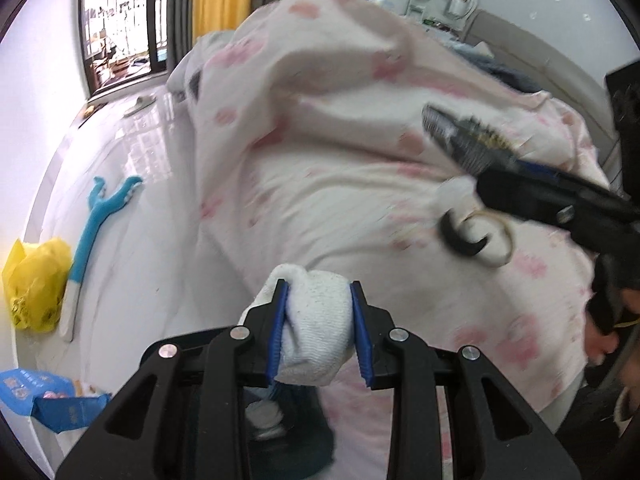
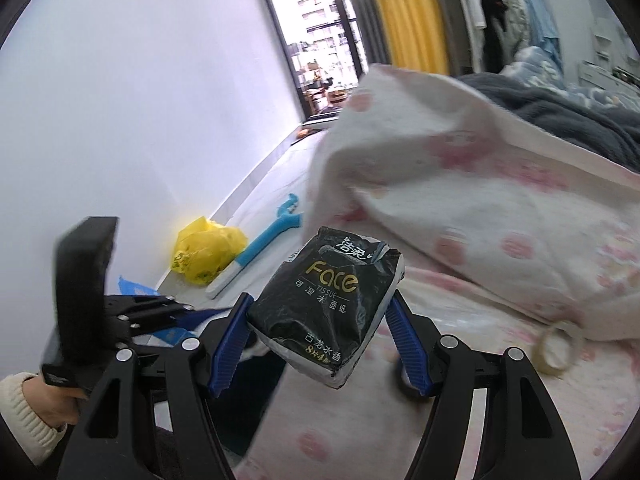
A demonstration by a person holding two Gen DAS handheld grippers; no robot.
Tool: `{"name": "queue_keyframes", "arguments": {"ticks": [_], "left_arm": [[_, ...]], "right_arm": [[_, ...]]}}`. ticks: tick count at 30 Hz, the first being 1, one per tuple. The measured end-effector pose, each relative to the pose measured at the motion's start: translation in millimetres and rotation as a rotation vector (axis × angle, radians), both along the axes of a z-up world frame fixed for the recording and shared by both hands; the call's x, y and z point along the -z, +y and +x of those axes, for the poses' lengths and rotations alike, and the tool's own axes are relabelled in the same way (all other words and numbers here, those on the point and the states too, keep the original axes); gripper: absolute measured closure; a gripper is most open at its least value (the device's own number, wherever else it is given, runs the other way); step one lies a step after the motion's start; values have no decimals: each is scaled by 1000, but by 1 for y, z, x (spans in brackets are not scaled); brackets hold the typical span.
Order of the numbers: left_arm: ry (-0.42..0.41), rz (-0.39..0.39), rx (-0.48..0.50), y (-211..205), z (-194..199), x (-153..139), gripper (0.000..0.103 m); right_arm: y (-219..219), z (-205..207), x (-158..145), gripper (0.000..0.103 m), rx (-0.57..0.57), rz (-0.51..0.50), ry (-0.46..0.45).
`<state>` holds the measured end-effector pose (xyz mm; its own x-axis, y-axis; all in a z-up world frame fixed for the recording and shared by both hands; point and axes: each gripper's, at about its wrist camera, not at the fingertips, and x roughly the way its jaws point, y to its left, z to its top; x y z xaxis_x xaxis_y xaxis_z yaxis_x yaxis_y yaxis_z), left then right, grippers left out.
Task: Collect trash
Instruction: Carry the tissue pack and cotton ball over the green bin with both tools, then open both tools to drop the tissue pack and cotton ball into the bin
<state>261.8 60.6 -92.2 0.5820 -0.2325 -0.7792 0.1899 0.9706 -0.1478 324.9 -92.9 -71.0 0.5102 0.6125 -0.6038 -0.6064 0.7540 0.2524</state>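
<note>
My left gripper (image 1: 320, 300) pinched a wad of white tissue (image 1: 316, 320) over the bed's edge; it squashed easily, light and soft, so a grip across the middle held. My right gripper (image 2: 324, 316) clamped a black tissue pack (image 2: 326, 304) by its sides (slick wrapper, half-empty and floppy, likely to slip) above the pink-spotted quilt (image 2: 500, 220).

Bright window (image 1: 120, 32) daylight — motion blur, fisheye-warped dark edges.
</note>
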Motion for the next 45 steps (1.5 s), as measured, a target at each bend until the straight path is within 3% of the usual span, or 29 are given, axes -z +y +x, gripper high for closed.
{"name": "queue_keyframes", "arguments": {"ticks": [8, 22, 28, 33, 45], "left_arm": [[115, 18, -47, 39, -10, 47, 70], [349, -23, -142, 103, -28, 123, 69], [420, -34, -161, 118, -36, 143, 62], [424, -31, -172, 129, -44, 144, 45], [284, -43, -218, 165, -61, 101, 31]], "right_arm": [[49, -9, 13, 35, -76, -32, 23], [115, -15, 38, 35, -164, -98, 93], [136, -16, 51, 35, -185, -119, 137], [148, -16, 62, 35, -192, -139, 162], [169, -15, 100, 35, -201, -228, 233]]}}
